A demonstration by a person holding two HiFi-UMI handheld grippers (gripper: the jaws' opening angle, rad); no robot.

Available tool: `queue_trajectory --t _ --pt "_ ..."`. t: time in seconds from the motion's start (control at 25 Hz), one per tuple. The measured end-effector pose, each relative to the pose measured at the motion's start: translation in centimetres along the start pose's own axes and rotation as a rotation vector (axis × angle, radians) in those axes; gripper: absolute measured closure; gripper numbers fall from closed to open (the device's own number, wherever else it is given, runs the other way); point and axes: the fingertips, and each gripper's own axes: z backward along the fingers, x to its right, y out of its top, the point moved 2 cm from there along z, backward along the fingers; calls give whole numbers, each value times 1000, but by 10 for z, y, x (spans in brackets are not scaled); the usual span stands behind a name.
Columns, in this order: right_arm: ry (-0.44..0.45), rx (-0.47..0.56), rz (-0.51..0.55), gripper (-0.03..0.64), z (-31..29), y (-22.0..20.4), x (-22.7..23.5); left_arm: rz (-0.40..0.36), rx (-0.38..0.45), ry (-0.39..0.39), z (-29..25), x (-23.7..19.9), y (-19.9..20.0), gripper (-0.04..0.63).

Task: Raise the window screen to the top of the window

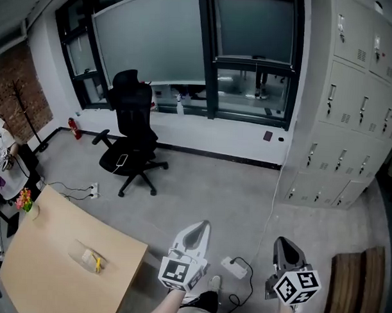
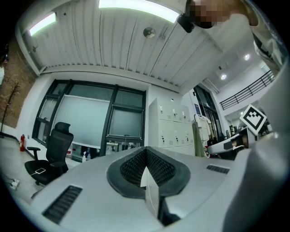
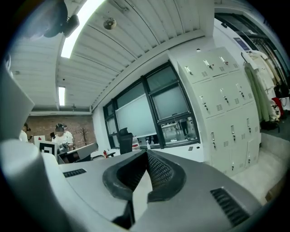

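The window screen (image 1: pixel 152 42) hung flat and upright, its long side horizontal. The left gripper (image 1: pixel 198 228) and right gripper (image 1: pixel 284 244) were closed, empty.

I note the window screen (image 1: pixel 152 42) looks matt, pale grey, cloth-like; its frame (image 1: pixel 209 63) is dark, smooth metal. Right of the window, the lockers (image 1: pixel 351 126) are satin painted metal. Below the window, the floor (image 1: pixel 214 192) is smooth matt grey and the tabletop (image 1: pixel 52 244) pale smooth wood. Left claw (image 1: pixel 202 225) and right claw (image 1: pixel 281 241): matt grey plastic with dark ribbed pads (image 2: pixel 158 167).
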Motion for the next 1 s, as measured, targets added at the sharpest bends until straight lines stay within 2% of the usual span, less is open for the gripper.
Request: queue_trajectory --t 0.16,0.36,0.52,0.72,1.0 --pt "8 -18 14 611 -82 14 13 8 -4 7 -59 -60 -4 592" --pt "-6 -34 18 611 -155 24 24 5 -7 6 -122 -123 -10 592" --pt "-13 -71 47 611 -198 34 49 3 -13 -2 -166 -148 -14 592" --pt "-20 -59 17 611 -281 49 86 40 -1 45 -227 -191 -27 592" --pt "-18 -19 -20 611 -437 79 157 25 10 39 -377 -251 -47 592"
